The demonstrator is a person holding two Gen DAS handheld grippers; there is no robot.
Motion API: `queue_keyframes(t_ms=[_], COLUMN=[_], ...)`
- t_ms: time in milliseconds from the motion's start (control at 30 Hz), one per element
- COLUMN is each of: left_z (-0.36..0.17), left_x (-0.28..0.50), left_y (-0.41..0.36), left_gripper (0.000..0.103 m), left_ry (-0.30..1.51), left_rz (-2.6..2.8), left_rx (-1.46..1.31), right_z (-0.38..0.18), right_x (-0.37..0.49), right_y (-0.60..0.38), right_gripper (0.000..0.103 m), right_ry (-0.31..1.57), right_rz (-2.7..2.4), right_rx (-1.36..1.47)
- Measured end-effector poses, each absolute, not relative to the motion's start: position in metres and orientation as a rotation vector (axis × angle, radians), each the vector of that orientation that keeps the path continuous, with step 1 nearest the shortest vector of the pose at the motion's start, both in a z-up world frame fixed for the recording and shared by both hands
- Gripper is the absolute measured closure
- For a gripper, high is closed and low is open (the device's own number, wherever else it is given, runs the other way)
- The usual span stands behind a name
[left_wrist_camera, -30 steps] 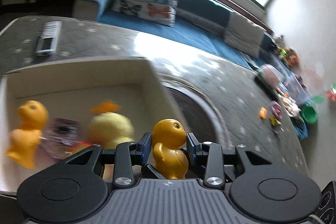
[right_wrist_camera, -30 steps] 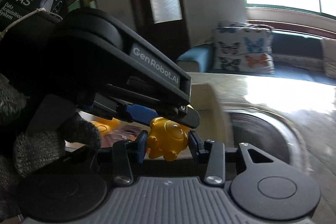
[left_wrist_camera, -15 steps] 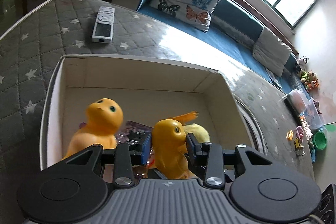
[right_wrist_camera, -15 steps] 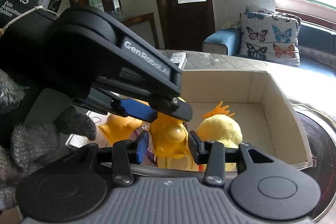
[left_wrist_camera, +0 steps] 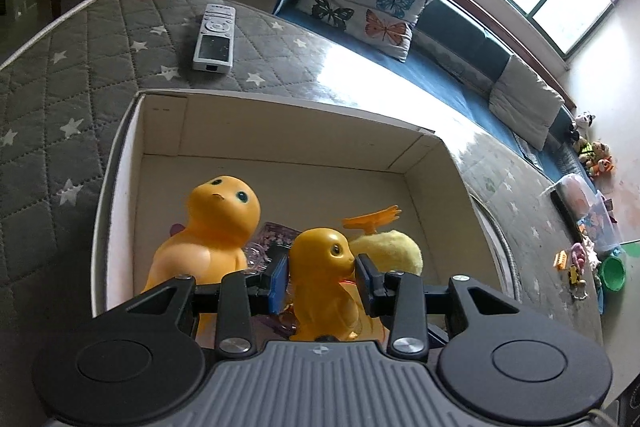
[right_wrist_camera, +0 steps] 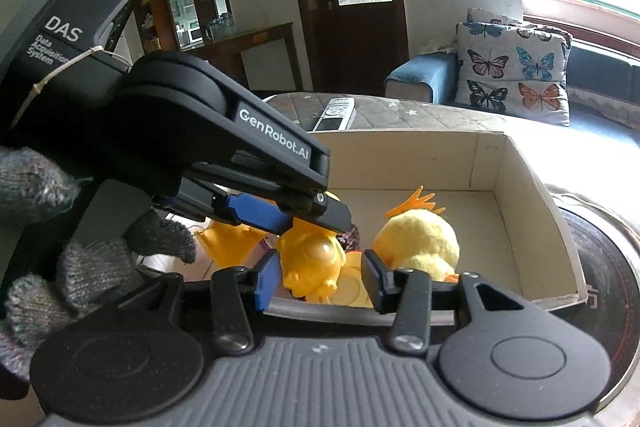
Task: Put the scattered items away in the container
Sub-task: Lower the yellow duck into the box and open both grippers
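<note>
Mid-drop over the box [left_wrist_camera: 120, 163]: left claw [left_wrist_camera: 322, 277] clamped on a small orange duck [left_wrist_camera: 324, 287], right claw [right_wrist_camera: 320, 277] just opening, its jaws gapped off another duck [right_wrist_camera: 312, 259] between them; next, widening both claws, then lifting clear.

left wrist: close, steeply down into box [left_wrist_camera: 132, 163]; right wrist: close, shallower, from right | shared: box interior

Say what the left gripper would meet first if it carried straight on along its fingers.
Probably the floor of the cardboard box: the left gripper, shut on a small orange duck, points down between the big orange duck and the yellow plush.
</note>
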State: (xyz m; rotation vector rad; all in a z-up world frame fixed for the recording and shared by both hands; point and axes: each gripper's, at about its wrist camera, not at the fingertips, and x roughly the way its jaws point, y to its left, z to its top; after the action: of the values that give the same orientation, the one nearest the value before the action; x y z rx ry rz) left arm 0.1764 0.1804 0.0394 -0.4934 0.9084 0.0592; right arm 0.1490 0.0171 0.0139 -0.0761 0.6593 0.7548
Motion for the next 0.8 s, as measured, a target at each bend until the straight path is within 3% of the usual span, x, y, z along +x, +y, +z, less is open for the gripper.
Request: queue_keyframes(t_ms=[600, 800], left_z=[0.052, 0.064], left_x=[0.161, 0.150], left_y=[0.181, 0.176], left_gripper=[0.064, 0.064], left_ry=[0.878, 0.843], left_rz=[0.098, 0.096], left_rx=[-0.417, -0.382], right_z=[0.019, 0.022], right_x=[0.135, 0.127], right_y=[0.009, 0.000], right_gripper=[0.044, 0.031], right_ry=[0.638, 0.622], right_rz=[0.740, 0.721], right_rx=[-0.063, -0.070])
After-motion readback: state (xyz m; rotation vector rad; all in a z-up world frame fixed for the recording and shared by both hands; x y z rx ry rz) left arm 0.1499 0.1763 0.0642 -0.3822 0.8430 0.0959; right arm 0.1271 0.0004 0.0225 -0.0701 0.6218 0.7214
